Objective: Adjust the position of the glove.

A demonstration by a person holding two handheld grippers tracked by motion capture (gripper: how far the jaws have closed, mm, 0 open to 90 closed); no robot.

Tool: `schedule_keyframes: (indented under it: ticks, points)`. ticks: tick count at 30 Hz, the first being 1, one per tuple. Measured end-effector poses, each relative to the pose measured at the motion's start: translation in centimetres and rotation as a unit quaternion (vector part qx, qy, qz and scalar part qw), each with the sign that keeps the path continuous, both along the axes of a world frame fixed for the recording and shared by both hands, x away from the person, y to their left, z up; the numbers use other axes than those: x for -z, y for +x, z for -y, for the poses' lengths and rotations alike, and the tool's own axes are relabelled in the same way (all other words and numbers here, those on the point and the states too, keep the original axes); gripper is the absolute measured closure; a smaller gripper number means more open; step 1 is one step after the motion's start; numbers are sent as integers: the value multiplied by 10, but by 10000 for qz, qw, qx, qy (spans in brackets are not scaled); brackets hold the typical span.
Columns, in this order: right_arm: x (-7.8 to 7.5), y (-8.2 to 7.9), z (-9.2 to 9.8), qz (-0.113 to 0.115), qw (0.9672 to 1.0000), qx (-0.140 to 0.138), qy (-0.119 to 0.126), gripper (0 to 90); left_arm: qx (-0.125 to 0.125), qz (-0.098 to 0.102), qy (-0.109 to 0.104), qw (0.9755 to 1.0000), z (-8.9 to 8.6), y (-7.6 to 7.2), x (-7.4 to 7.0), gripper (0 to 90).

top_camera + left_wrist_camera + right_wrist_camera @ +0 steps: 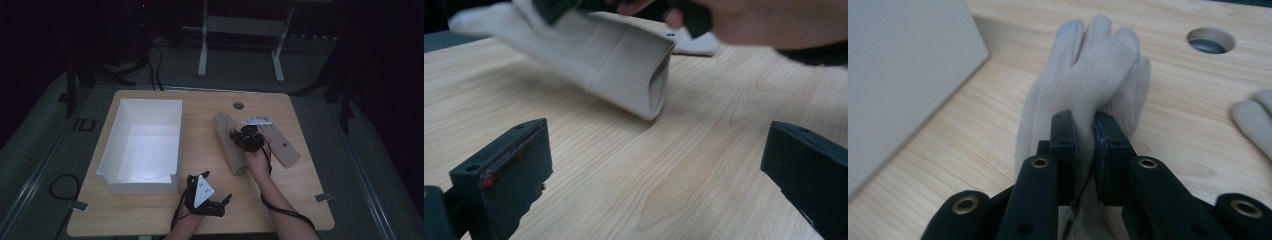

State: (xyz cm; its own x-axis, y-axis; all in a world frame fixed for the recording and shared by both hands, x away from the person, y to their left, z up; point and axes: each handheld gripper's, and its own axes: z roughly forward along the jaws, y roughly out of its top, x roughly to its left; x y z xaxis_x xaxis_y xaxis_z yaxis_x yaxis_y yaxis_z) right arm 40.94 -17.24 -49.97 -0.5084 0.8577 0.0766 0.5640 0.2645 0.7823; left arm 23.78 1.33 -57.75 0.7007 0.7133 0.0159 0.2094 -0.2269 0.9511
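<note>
Beige knit glove, soft, light and limp, best pinched mid-palm; lying right of the white bin. Pinched there by the right gripper, fabric bunched. Left gripper near the bin's front corner, jaws wide, empty.

I can read one mark: the letters "ID" on the dark floor mat, left of my surface. Nothing else carries legible writing.
</note>
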Motion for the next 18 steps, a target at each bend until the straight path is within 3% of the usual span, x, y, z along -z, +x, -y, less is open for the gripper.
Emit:
schedule_keyframes:
  ticks: [6, 10, 14, 16, 18]
  points:
    - [-21, -16, 11, 108, 9987, 433, 237, 808, -45, 26, -27, 10000, 0, -1, 0, 4]
    - [-22, -28, 16, 131, 9971, 685, 319, 808, -85, 104, -46, 9999, 0, -3, 0, 4]
    - [-7, -39, 18, 122, 9953, 917, 290, 807, -92, 176, -2, 9998, 0, -4, 0, 4]
    - [4, -41, 16, 93, 9949, 996, 160, 807, -92, 195, 14, 9998, 1, -5, 0, 4]
    - [16, -39, 16, -102, 9939, 1055, 315, 807, -89, 200, 18, 9998, 1, -5, 1, 4]
